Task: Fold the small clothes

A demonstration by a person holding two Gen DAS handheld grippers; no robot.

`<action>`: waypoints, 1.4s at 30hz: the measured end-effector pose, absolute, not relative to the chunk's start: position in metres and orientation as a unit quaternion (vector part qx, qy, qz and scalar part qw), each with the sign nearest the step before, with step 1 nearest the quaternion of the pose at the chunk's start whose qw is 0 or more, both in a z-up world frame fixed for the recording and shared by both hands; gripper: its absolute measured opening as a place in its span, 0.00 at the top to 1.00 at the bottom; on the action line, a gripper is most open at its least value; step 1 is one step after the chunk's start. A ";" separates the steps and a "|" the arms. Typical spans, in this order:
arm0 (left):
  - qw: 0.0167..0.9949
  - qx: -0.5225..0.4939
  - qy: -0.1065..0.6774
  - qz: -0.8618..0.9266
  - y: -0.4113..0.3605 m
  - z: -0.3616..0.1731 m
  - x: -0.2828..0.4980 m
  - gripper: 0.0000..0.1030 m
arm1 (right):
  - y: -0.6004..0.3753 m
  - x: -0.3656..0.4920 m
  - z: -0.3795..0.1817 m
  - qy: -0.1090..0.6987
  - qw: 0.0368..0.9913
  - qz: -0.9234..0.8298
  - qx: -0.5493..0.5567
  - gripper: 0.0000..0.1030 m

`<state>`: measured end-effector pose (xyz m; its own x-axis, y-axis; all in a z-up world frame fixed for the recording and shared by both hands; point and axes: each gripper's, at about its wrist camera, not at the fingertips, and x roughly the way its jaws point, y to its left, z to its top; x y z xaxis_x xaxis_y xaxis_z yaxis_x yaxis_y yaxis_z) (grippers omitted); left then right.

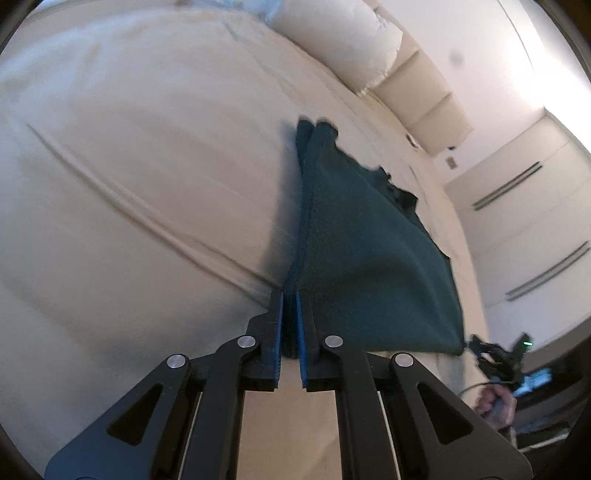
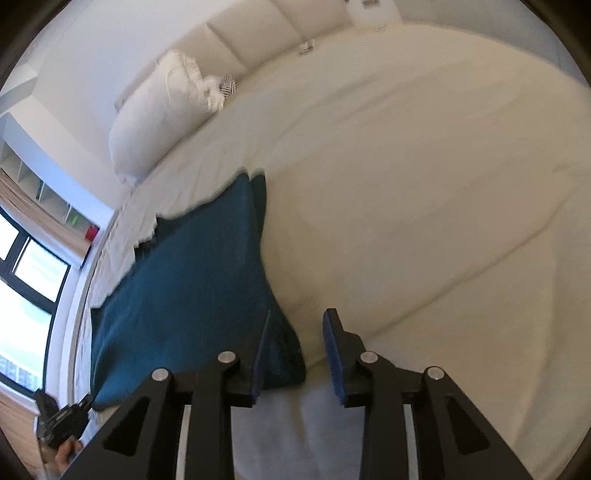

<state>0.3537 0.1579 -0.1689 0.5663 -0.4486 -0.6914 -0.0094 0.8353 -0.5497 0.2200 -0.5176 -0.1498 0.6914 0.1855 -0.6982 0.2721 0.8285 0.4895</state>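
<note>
The left gripper [image 1: 290,295] has its jaws clenched on the near corner of a dark teal cloth [image 1: 362,251], which lifts off the cream bed [image 1: 129,184] toward a pillow [image 1: 332,33]. From the right wrist, the right gripper [image 2: 299,325] has its jaws parted, released; the cloth's corner lies against the left finger.

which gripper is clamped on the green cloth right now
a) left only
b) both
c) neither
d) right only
a: the left gripper is shut on the green cloth's edge, while the right gripper has its jaws apart, the cloth's corner beside one pad only.
</note>
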 end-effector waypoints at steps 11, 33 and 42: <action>0.912 -0.006 0.383 -0.148 0.012 -0.104 0.433 0.94 | -0.398 0.326 -0.128 0.393 0.859 0.182 0.272 0.67; 0.905 0.023 0.419 -0.072 0.014 -0.182 0.494 0.94 | -0.496 0.333 -0.166 0.322 0.833 0.068 0.446 0.80; 0.905 0.022 0.418 -0.075 0.016 -0.181 0.492 0.94 | -0.327 0.321 -0.183 0.443 0.794 0.270 0.316 0.73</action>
